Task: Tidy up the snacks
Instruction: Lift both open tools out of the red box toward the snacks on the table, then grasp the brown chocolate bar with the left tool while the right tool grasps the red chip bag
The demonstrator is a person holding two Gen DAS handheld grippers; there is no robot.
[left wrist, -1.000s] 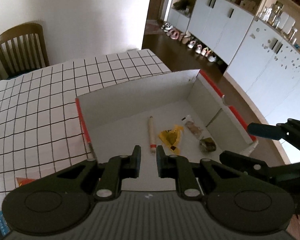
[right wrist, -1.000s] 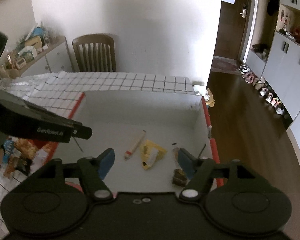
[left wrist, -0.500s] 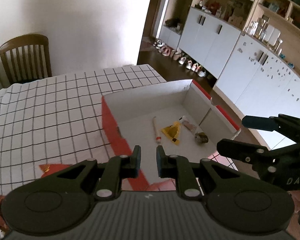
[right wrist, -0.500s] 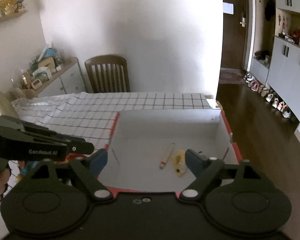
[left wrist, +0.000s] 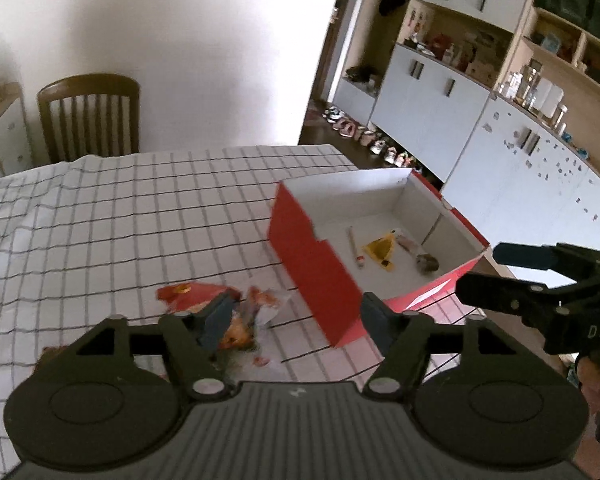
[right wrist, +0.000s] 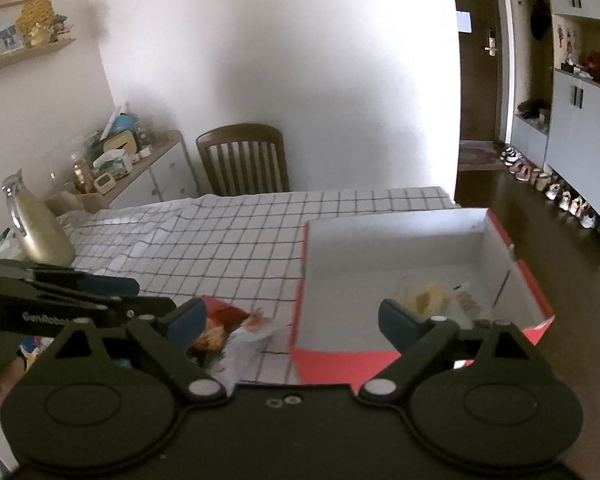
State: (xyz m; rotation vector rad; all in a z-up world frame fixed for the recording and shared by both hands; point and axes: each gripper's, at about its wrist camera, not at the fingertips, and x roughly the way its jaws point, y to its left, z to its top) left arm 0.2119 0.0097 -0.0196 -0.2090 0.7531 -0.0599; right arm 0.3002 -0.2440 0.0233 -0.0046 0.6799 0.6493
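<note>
A red box with a white inside (left wrist: 312, 264) stands on the checked tablecloth (left wrist: 120, 216) near the table's right end. A thin stick snack (left wrist: 356, 244), a yellow packet (left wrist: 380, 250) and a small brown wrapped piece (left wrist: 427, 262) lie in it. A pile of red and orange snack wrappers (left wrist: 196, 296) lies on the cloth left of the box. My left gripper (left wrist: 298, 320) hovers before the pile and the box corner, its jaws opening and empty. My right gripper (right wrist: 292, 320) hangs in front of the box (right wrist: 496, 248) and the pile (right wrist: 220, 328), jaws opening, holding nothing.
A wooden chair (right wrist: 244, 156) stands at the table's far side. A gold bottle (right wrist: 36, 232) stands on the table's left end, with a cluttered sideboard (right wrist: 140, 168) behind it. White cupboards (left wrist: 500, 140) and a row of shoes (left wrist: 364, 136) line the floor on the right.
Both grippers have drawn back from over the box toward the table's near side. The left jaws went from shut to wide apart, the right jaws widened. The wrapper pile has come into view.
</note>
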